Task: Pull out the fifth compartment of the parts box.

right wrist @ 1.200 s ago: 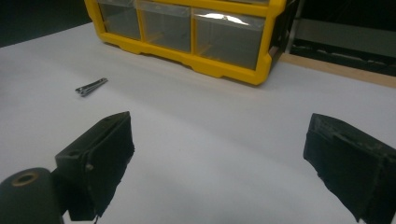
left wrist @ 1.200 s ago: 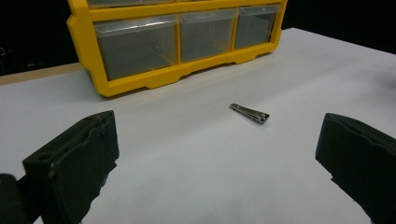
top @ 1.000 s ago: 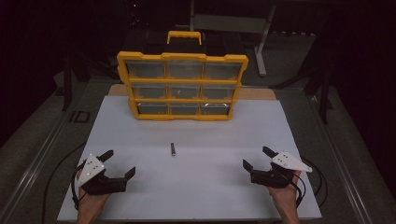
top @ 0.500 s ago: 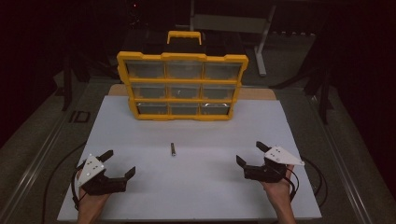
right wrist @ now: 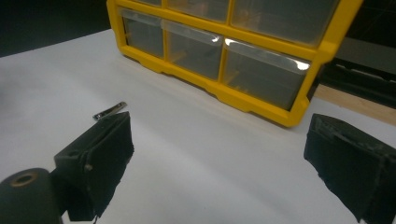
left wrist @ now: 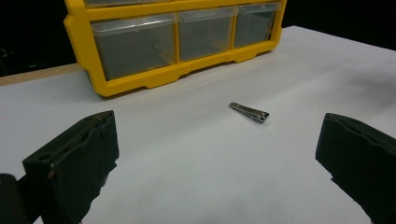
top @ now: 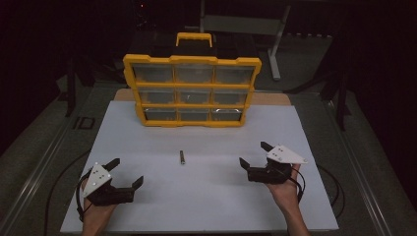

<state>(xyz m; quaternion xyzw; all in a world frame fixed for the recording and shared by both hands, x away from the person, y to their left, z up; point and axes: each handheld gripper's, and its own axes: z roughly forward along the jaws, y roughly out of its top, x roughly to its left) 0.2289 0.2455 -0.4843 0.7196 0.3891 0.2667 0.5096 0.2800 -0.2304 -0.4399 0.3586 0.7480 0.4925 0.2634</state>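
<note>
Now nail clipper [top: 182, 157] btwn claws: left claw [top: 127, 173], right claw [top: 254, 154] both spread, well apart.

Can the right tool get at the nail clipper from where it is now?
Probably yes: the right tool is open, and bare white table lies between it and the nail clipper, with nothing in the way.

the room is dark — almost black beyond the table [top: 314, 206]. a white sheet covers the tabletop, with a strip of bare wood [top: 270, 98] at its far edge. grey floor [top: 305, 54] lies behind, where a pale metal frame [top: 275, 46] stands on a slanted leg. dim light falls from above — brightest on the sheet.
</note>
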